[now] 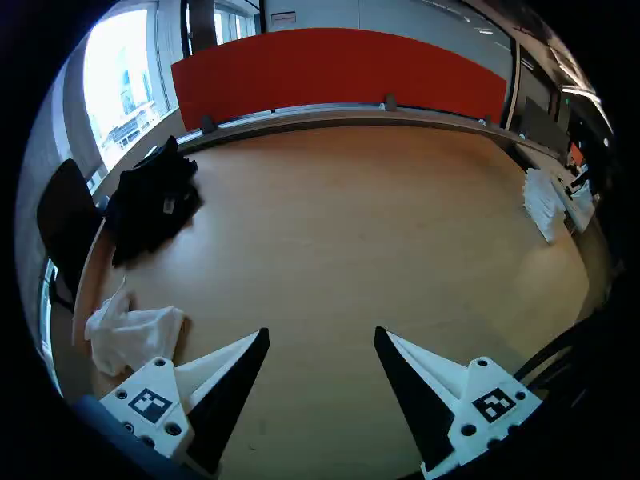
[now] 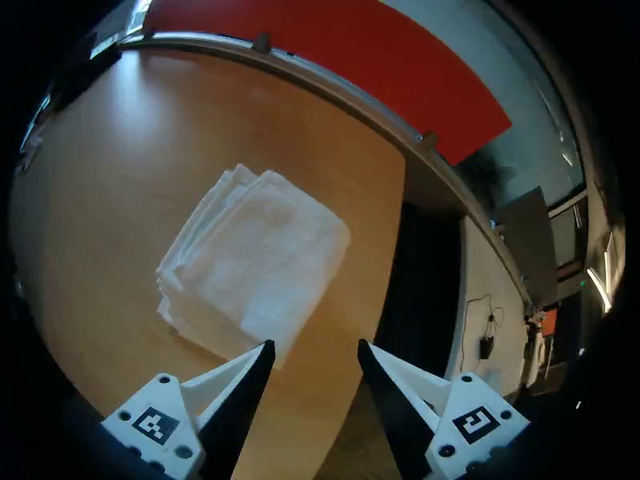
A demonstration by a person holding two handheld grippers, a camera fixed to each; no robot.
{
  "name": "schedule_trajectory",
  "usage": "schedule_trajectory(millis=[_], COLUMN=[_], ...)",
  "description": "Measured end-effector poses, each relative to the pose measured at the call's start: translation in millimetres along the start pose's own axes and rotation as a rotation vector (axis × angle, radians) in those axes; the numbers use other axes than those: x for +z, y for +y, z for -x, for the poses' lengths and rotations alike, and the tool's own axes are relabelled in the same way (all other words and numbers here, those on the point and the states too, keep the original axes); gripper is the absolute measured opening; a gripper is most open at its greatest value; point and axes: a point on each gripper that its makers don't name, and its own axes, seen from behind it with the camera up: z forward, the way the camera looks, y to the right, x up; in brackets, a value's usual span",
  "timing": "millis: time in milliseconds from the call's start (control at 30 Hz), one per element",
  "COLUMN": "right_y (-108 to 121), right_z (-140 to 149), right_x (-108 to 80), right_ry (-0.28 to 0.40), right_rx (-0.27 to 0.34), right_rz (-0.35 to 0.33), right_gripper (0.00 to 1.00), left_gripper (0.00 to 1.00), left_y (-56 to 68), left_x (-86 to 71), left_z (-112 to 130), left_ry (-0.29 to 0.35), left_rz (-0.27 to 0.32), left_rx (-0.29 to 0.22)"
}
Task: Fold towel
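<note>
My left tool point(image 1: 320, 331) hangs wide open and empty over the worktop point(image 1: 344, 232). My right tool point(image 2: 315, 344), also open and empty, hovers above the folded stack point(image 2: 252, 272). The crumpled towel point(image 1: 132, 336) lies beside my left tool, so I'd pinch one corner, not a bunch. Dark clothing point(image 1: 152, 200) lies beyond.

right claw point(image 2: 314, 346): spread wide, nothing in it | white towel pile point(image 2: 256, 264): folded, flat on tabletop point(image 2: 112, 160) by its edge | red board point(image 2: 384, 56): behind
</note>
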Motion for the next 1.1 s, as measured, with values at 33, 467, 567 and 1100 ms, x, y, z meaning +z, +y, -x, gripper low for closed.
schedule_trajectory(millis=[33, 467, 567, 1100], right_y=[-1.7, -25.9, -33.3, -61.9], right_z=[-0.7, -19.8, -26.4, -49.7], right_x=[0.2, 0.7, 0.8, 10.4], right_ry=[0.004, 0.068, 0.085, 0.116], right_rx=[0.001, 0.022, 0.03, 0.011], right_rz=[-0.005, -0.054, -0.07, -0.115], right_gripper=[0.84, 1.0, 1.0, 1.0], left_gripper=[0.98, 0.98, 0.98, 0.98], left_y=[0.0, -1.9, -3.0, -8.8], left_x=[0.0, -1.8, -2.3, -6.0], left_z=[-0.1, -3.0, -3.0, 0.7], left_ry=[0.0, 0.006, 0.006, 0.004], left_rz=[0.0, -0.002, -0.004, -0.016], left_rx=[0.0, -0.002, -0.002, -0.008])
